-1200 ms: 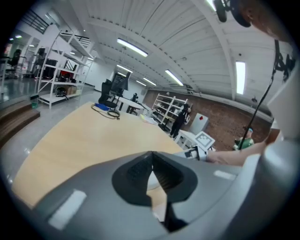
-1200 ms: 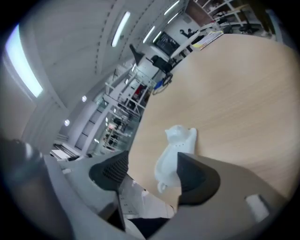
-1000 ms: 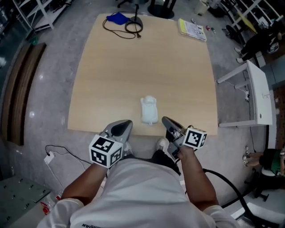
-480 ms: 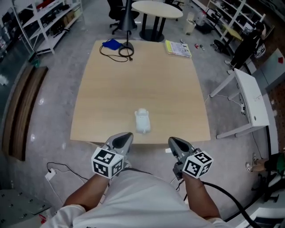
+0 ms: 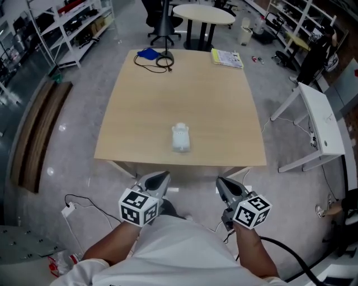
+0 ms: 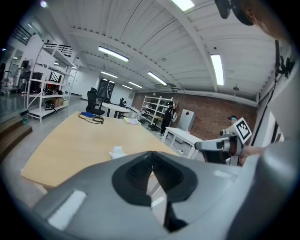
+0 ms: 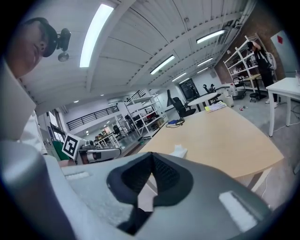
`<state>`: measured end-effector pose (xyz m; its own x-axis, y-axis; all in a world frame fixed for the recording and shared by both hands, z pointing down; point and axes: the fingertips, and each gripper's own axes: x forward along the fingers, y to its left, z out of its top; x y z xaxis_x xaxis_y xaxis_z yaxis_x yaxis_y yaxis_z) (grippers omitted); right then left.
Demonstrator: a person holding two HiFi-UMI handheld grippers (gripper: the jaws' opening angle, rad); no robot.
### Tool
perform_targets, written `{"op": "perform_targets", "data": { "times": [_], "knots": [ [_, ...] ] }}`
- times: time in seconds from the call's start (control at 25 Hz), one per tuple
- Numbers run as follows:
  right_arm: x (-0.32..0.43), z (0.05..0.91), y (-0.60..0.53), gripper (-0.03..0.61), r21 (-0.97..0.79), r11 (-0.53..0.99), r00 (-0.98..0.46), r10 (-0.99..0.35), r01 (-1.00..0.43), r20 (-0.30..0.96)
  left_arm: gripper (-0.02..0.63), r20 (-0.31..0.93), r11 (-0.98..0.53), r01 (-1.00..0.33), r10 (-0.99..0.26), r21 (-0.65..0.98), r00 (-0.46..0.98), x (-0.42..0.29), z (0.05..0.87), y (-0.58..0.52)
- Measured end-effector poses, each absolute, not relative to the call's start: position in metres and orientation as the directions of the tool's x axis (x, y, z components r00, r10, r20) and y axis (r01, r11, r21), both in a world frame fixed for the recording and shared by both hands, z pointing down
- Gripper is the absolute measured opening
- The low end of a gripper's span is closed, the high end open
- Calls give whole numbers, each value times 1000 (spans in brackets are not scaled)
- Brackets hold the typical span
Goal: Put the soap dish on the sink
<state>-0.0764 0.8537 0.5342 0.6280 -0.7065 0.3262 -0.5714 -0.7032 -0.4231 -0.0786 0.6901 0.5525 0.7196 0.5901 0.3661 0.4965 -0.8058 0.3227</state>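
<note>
A small white soap dish (image 5: 180,138) lies on the light wooden table (image 5: 145,111) near its front edge; it also shows as a white lump in the left gripper view (image 6: 117,151) and the right gripper view (image 7: 178,151). My left gripper (image 5: 159,180) and right gripper (image 5: 222,184) hang side by side in front of the table, short of its edge and over the floor. Both point toward the dish. Each has its jaws shut with nothing between them. The right gripper (image 6: 202,146) also appears in the left gripper view, and the left gripper (image 7: 101,153) in the right gripper view.
A blue item with a black cable (image 5: 155,57) and a booklet (image 5: 226,57) lie at the table's far end. A round table (image 5: 203,14) stands behind, a white side table (image 5: 320,120) to the right, a wooden bench (image 5: 36,134) to the left. A plug and cord (image 5: 70,208) lie on the floor.
Both grippers have drawn back from the table's front edge toward the person's body, and the whole view has pulled away from the table. The right gripper has rolled. The dish has not moved.
</note>
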Motion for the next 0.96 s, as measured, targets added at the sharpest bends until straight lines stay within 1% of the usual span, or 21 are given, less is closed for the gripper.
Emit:
{"op": "perform_targets", "data": {
  "times": [0.4, 0.56, 0.96],
  "knots": [
    [-101, 527, 854, 2, -372, -685, 603, -728, -626, 326, 5, 336, -827, 477, 558, 298, 759, -103, 535, 690],
    [-109, 529, 851, 2, -377, -677, 598, -736, -632, 318, 5, 359, -835, 464, 547, 295, 756, -113, 545, 687],
    [-113, 533, 847, 1, -370, -665, 585, -747, -649, 316, 5, 359, -827, 494, 561, 267, 746, -115, 539, 696]
  ]
}}
